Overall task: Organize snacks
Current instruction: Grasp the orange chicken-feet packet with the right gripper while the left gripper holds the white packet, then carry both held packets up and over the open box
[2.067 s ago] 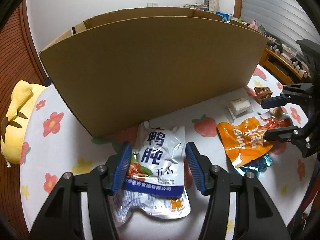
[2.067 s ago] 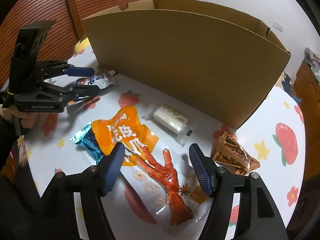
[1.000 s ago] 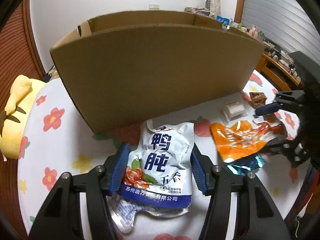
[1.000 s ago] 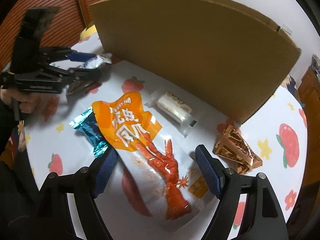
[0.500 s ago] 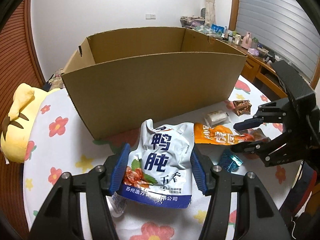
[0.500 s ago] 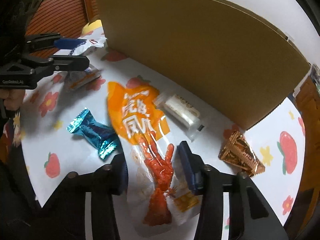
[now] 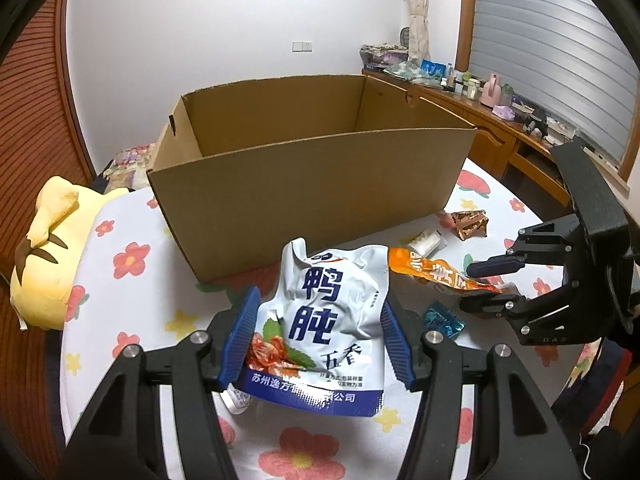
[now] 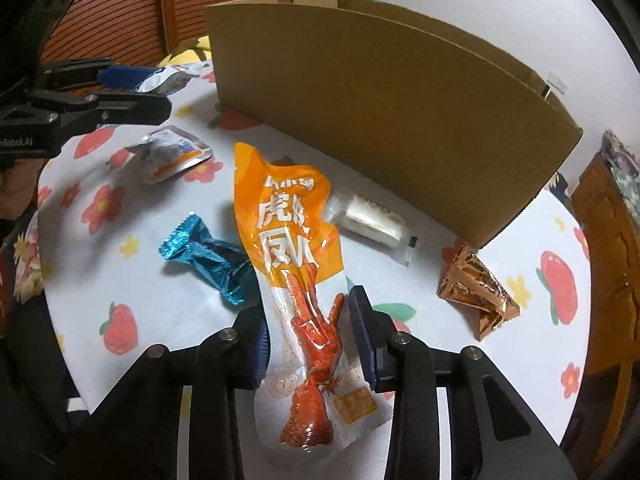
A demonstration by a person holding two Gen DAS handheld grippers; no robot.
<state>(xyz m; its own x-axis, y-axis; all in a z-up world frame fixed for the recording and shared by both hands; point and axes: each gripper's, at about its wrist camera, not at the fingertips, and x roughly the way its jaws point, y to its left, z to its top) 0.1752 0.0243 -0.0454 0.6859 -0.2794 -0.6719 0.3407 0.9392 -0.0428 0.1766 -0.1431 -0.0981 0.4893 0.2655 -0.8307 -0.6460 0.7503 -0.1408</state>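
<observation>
My left gripper (image 7: 320, 336) is shut on a white and blue snack pouch (image 7: 324, 320) and holds it up above the table, in front of the open cardboard box (image 7: 312, 184). My right gripper (image 8: 316, 332) is shut on an orange chicken-feet packet (image 8: 296, 264), lifted off the tablecloth. In the left wrist view the right gripper (image 7: 486, 284) holds that orange packet (image 7: 432, 272) at the right. In the right wrist view the left gripper (image 8: 128, 88) shows at the upper left with the white pouch (image 8: 164, 78).
On the flowered tablecloth (image 8: 168, 304) lie a blue foil candy (image 8: 208, 256), a small silver pouch (image 8: 168, 156), a clear-wrapped white snack (image 8: 372, 220) and a gold foil packet (image 8: 476, 292). A yellow plush toy (image 7: 44, 240) lies at the left. A cluttered wooden desk (image 7: 500, 120) stands at the back right.
Both grippers closed on their packets and lifted them off the table. The left gripper rose until the box's inside came into view. A small silver pouch beneath the white one stayed on the table.
</observation>
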